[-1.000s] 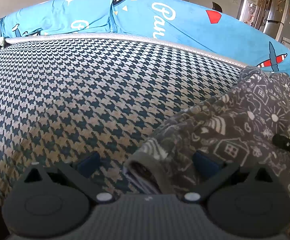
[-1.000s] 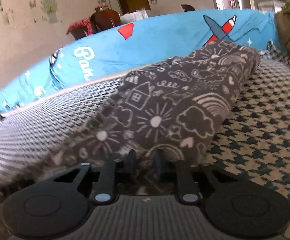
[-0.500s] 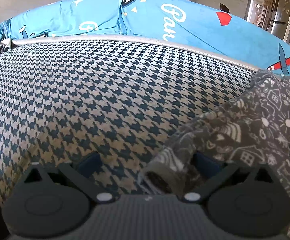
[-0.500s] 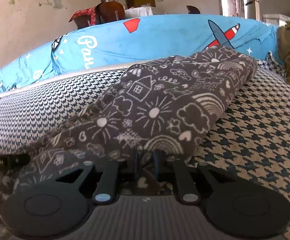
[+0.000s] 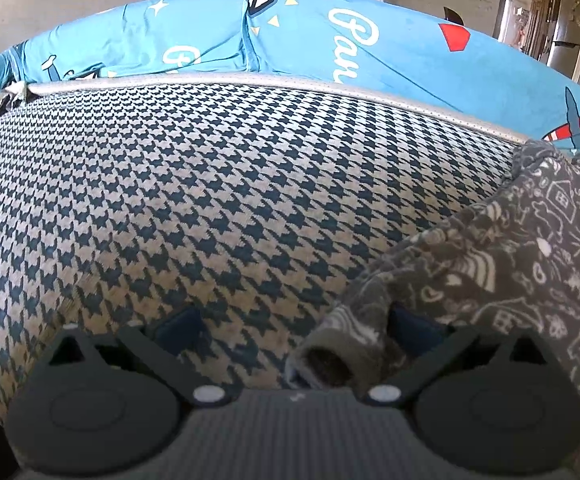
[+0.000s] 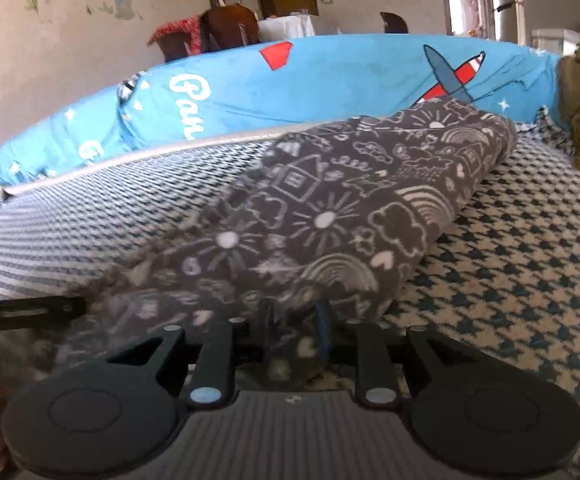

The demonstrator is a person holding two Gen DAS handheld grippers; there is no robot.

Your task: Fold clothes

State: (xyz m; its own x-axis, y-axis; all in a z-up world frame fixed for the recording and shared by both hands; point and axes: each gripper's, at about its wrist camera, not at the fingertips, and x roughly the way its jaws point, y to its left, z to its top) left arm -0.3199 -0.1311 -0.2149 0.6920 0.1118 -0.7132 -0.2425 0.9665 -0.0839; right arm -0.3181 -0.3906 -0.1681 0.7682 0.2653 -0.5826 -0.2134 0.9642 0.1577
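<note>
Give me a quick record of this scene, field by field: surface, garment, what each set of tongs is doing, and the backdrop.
surface: houndstooth cushion
garment: grey doodle-print garment, bunched and lying on the cushion
left tongs: open, garment's cuff end between the fingers
right tongs: shut on the garment's near edge
backdrop: blue printed cover behind the cushion

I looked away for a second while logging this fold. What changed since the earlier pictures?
In the left wrist view the grey printed garment slid right, so more houndstooth cover shows. The left tongs stayed open with the cuff beside one finger. The right tongs stayed shut on the garment. Nothing was let go.
</note>
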